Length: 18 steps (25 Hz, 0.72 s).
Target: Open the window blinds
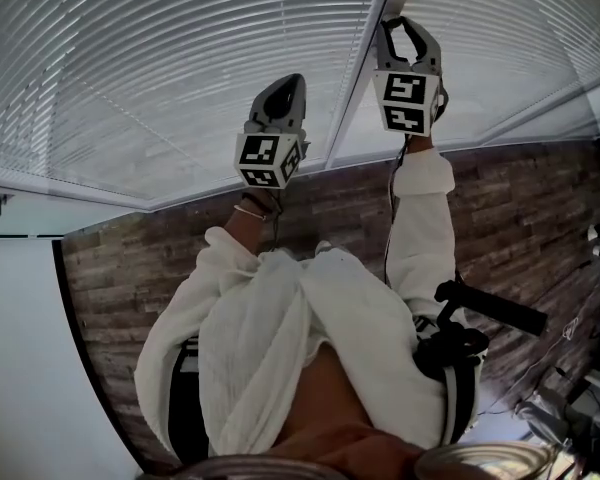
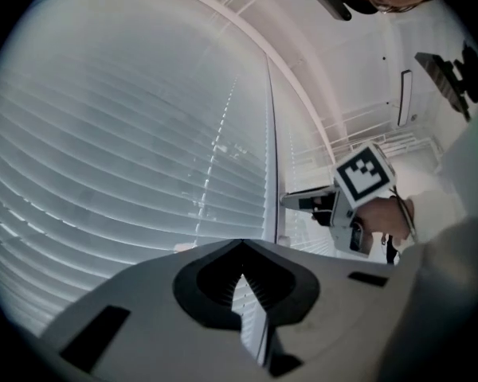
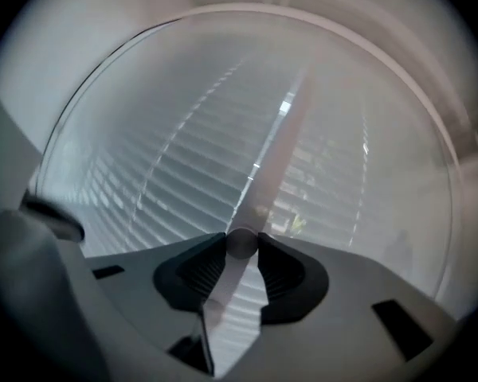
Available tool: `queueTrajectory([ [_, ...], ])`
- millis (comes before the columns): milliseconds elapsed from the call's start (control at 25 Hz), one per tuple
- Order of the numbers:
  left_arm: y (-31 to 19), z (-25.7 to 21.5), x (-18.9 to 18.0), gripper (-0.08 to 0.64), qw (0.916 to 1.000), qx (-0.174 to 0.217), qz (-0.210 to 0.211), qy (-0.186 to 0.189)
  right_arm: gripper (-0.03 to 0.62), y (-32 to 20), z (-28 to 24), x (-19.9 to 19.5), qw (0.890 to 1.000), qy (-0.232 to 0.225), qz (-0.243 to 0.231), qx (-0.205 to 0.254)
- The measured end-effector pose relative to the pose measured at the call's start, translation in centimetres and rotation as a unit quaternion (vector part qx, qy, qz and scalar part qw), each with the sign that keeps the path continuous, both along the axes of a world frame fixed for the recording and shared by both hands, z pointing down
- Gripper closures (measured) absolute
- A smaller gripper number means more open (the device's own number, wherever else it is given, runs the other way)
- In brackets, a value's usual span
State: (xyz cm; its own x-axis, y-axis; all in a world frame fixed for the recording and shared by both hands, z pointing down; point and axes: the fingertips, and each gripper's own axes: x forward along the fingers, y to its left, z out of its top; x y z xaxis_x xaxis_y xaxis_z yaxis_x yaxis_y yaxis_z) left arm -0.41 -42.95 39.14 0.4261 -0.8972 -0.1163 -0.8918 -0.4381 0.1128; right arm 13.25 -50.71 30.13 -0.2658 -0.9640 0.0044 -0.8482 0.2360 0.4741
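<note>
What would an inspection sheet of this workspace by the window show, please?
Surface: no worktop seen; slatted blinds cover the window.
Job's things: tilt wand hangs between two blinds.
Clutter: dark gear at the head view's right edge.
Grippers: right gripper closed on the wand; left gripper shut, empty.
Cables: one cable runs down the right sleeve.
Surroundings: brown plank surface, white wall.

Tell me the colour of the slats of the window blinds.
White, with a pale grey cast; the left gripper view shows the slats best.
</note>
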Motion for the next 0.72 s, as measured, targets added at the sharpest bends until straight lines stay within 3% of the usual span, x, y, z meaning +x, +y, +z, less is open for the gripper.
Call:
queueTrajectory([
  [40, 0.0, 0.0, 0.1, 0.561, 1.0000, 0.000, 0.001, 0.001, 0.462, -0.1, 0.2, 0.4, 0.994, -0.104, -0.019, -0.034],
  [120, 0.3, -0.4, 0.4, 0.561, 1.0000, 0.006, 0.004, 0.003, 0.462, -0.3, 0.3, 0.8, 0.954, -0.280, -0.051, -0.094],
  [200, 0.7, -0.7, 0.7, 0.561, 0.9999, 0.011, 0.007, 0.002, 0.462, -0.4, 0.4, 1.0, 0.921, -0.366, -0.061, -0.122],
  [240, 0.8, -0.7, 0.7, 0.561, 0.9999, 0.012, 0.008, 0.001, 0.462, -0.5, 0.4, 0.9, 0.916, -0.376, -0.057, -0.126],
  [280, 0.9, -0.7, 0.6, 0.561, 0.9999, 0.012, 0.008, 0.001, 0.462, -0.5, 0.3, 0.9, 0.923, -0.362, -0.049, -0.123],
  [320, 0.9, -0.6, 0.5, 0.561, 0.9999, 0.012, 0.007, 0.001, 0.462, -0.5, 0.3, 0.8, 0.940, -0.320, -0.037, -0.113],
  [400, 1.0, -0.4, 0.2, 0.561, 0.9999, 0.009, 0.007, 0.000, 0.465, -0.3, 0.2, 0.6, 0.985, -0.160, 0.002, -0.073],
  [440, 1.0, -0.2, 0.1, 0.561, 1.0000, 0.007, 0.006, -0.001, 0.465, -0.2, 0.1, 0.4, 0.997, -0.061, 0.022, -0.047],
  [480, 0.9, -0.1, -0.1, 0.561, 1.0000, 0.004, 0.004, -0.002, 0.465, -0.2, 0.1, 0.2, 0.999, 0.031, 0.036, -0.024],
  [520, 0.8, 0.1, -0.2, 0.561, 1.0000, 0.002, 0.003, -0.002, 0.466, -0.2, 0.1, 0.1, 0.994, 0.103, 0.043, -0.005],
  [560, 0.6, 0.2, -0.3, 0.561, 1.0000, 0.000, 0.001, -0.001, 0.465, -0.3, 0.2, -0.1, 0.988, 0.147, 0.044, 0.007],
  [600, 0.4, 0.3, -0.4, 0.561, 1.0000, -0.002, 0.001, -0.001, 0.465, -0.4, 0.3, -0.1, 0.987, 0.154, 0.038, 0.011],
  [640, 0.3, 0.4, -0.4, 0.561, 1.0000, -0.003, 0.000, 0.000, 0.465, -0.5, 0.3, -0.1, 0.993, 0.117, 0.025, 0.004],
  [680, 0.2, 0.3, -0.4, 0.561, 1.0000, -0.003, 0.001, 0.001, 0.465, -0.6, 0.3, 0.0, 0.999, 0.037, 0.005, -0.013],
  [720, 0.2, 0.2, -0.3, 0.561, 1.0000, -0.003, 0.001, 0.001, 0.465, -0.7, 0.2, 0.2, 0.996, -0.077, -0.020, -0.038],
])
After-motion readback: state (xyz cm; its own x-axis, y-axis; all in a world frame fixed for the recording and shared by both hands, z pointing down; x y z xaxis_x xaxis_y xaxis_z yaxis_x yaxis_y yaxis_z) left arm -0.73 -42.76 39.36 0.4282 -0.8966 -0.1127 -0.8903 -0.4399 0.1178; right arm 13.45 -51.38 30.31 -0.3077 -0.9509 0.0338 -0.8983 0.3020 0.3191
